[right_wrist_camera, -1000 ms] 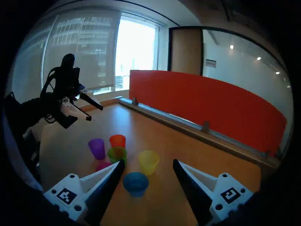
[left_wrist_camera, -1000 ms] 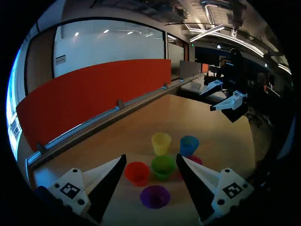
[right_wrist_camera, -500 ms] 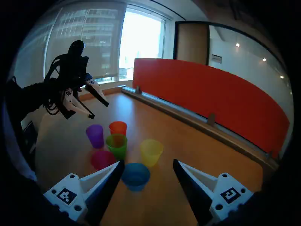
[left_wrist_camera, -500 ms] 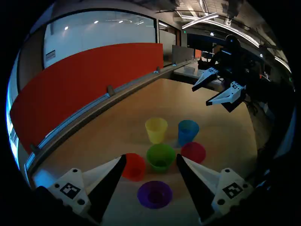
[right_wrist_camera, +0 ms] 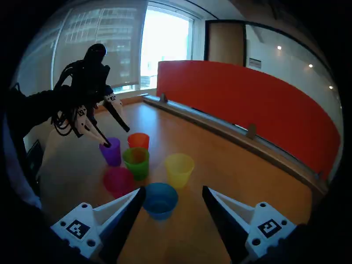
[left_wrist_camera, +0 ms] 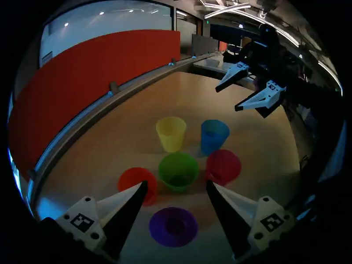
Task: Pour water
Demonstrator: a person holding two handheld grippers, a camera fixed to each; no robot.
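Wooden table point(left_wrist_camera: 132, 110) holds six cups point(left_wrist_camera: 178, 169) huddled together; left tongs point(left_wrist_camera: 175, 184) gape over the purple cup point(left_wrist_camera: 173, 226); right tongs point(right_wrist_camera: 173, 189) gape over the blue cup point(right_wrist_camera: 160, 200), seemingly each lining up a grip.

No text, label or number can be read.

Lower centre, my claw point(right_wrist_camera: 173, 189) gapes, the blue cup point(right_wrist_camera: 160, 202) between its tips; upper left, the other gripper point(right_wrist_camera: 118, 137) maybe touches the purple cup point(right_wrist_camera: 111, 153).
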